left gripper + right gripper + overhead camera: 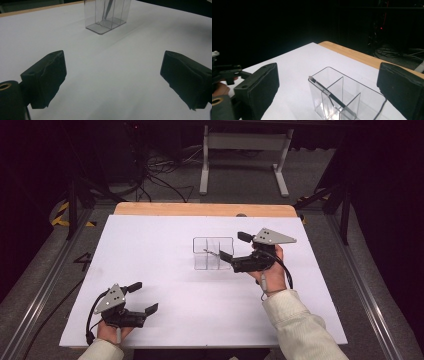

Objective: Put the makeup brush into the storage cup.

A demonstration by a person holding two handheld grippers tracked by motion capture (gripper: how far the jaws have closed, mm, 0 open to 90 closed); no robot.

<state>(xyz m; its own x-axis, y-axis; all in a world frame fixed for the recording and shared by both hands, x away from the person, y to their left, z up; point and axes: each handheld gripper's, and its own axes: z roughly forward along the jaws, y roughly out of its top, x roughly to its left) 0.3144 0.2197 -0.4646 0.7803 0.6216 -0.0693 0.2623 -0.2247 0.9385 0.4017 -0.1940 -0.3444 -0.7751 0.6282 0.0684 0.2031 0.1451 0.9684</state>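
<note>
A clear plastic box (213, 253) with inner dividers stands on the middle of the white table top (165, 270). A thin dark tool (327, 93) leans slanted inside the box (352, 82), its upper end resting at a top corner. My right gripper (235, 246) hovers just right of the box, jaws wide apart with nothing between the pads. The right gripper view has the right gripper (329, 82) looking down over the box. My left gripper (143, 297) rests near the front left of the table, open and empty. Its view shows the left gripper (112, 72) and, far ahead, the box (105, 15).
The white sheet lies on a wooden table whose far edge (205, 209) shows as a tan strip. Beyond it stand a white metal frame (245, 155) and loose cables on the dark floor. Metal rails run along both sides of the table.
</note>
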